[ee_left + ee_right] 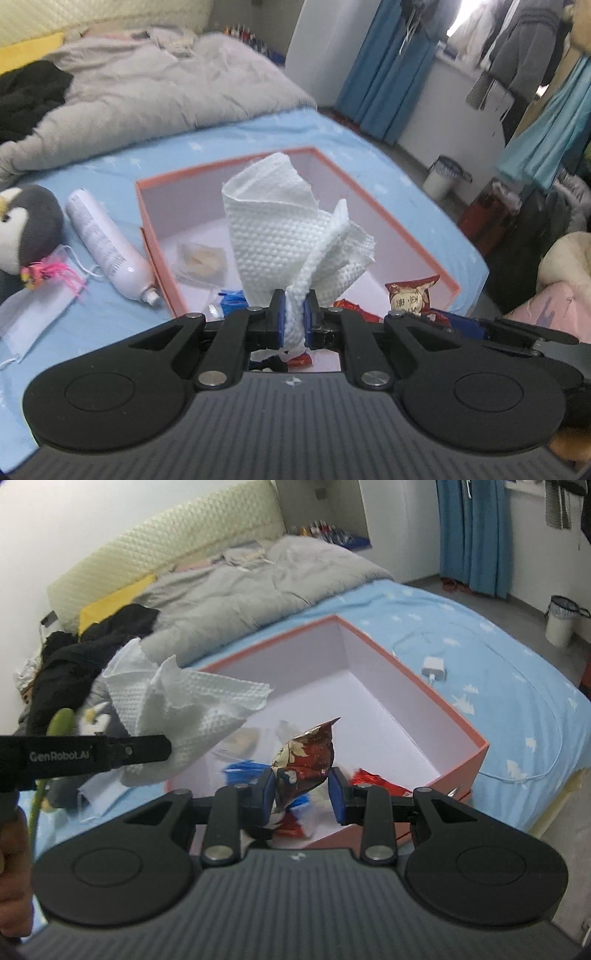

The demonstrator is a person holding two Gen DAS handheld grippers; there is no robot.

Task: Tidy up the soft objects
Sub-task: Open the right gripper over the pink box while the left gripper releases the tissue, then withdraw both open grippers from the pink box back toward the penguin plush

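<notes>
A: L wrist view first. Where's the paper towel?

B: Left tongs are clenched on the paper towel, pinched at its bottom end. Long axis runs up and away from the tongs, loose end fanned out on top. It hangs over the near edge of the pink box, which sits on the bed w/ the blue sheet. The box interior lies straight ahead and below.

A: Anything left outside?

B: Penguin plush, white tube and face mask lie on the sheet beyond the box's left wall.

A: R wrist view?

B: Right tongs hold a red snack packet upright, point up, over the box's near corner. The left pad touches it; whether the right pad does, can't tell, prob. a light grip. Left tongs come in from the left w/ the towel over the box's left edge.

A: So which goes first?

B: Judging here, both sit above the box; each only needs to lower and let go. The packet is further inside, the towel nearer the left wall.
</notes>
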